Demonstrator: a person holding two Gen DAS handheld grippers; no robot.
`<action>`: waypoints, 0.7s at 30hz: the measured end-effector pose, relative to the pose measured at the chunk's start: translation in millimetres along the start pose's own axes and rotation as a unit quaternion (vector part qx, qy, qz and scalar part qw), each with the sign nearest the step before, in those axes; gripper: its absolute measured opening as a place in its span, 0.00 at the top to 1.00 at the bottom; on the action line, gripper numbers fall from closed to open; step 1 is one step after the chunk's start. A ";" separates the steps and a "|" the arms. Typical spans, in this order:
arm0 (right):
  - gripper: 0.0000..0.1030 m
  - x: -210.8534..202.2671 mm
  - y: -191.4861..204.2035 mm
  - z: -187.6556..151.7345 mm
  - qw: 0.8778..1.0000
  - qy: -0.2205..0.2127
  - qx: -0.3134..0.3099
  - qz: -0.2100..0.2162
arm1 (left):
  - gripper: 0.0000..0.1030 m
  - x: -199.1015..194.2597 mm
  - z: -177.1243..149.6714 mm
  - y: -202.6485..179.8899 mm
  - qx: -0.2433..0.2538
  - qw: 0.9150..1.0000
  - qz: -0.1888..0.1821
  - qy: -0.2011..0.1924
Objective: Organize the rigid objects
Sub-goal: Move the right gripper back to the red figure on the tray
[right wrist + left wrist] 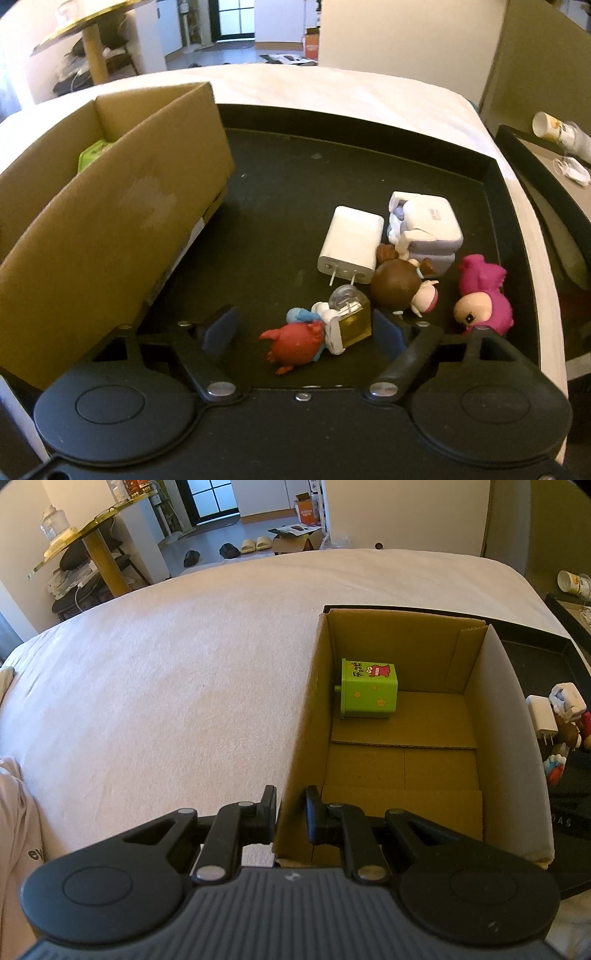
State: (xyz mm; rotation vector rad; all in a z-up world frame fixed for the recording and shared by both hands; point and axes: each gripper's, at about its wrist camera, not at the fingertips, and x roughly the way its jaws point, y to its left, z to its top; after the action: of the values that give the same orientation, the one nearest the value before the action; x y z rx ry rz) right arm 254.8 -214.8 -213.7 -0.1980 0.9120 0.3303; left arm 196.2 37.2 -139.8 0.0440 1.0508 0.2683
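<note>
A cardboard box (306,716) stands on the bed with a green cartoon box (369,688) inside at its far left. My left gripper (291,814) is shut on the box's near left wall, one finger on each side. In the right wrist view the cardboard box (122,229) stands on a black tray (288,177). My right gripper (306,332) is open, its fingers on either side of a red and blue figure (295,341) and a small yellow bottle (354,317). Behind lie a white charger (351,243), a white robot toy (424,229), a brown figure (399,284) and a pink figure (484,299).
The white bedsheet (166,686) spreads left of the box. A nightstand with a cup (557,129) stands at the right. A gold table (92,535) and shoes (255,544) are on the floor beyond the bed.
</note>
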 end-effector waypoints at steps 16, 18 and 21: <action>0.43 -21.9 6.4 3.0 1.000 0.016 -0.015 0.017 | 0.86 0.8 0.3 -1.4 0.003 1.000 0.002 0.000; 0.43 -26.2 8.9 3.6 1.000 0.015 -0.017 0.017 | 0.86 0.6 0.2 -1.2 0.003 1.000 0.002 0.000; 0.43 -33.9 10.4 5.7 1.000 0.012 -0.019 0.016 | 0.86 0.3 0.2 -0.8 0.003 1.000 0.002 0.000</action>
State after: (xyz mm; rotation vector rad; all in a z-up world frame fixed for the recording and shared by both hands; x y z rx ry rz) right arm 236.0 -210.0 -183.4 -0.2225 0.9343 0.3762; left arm 196.6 36.5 -140.1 0.0520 1.0516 0.2686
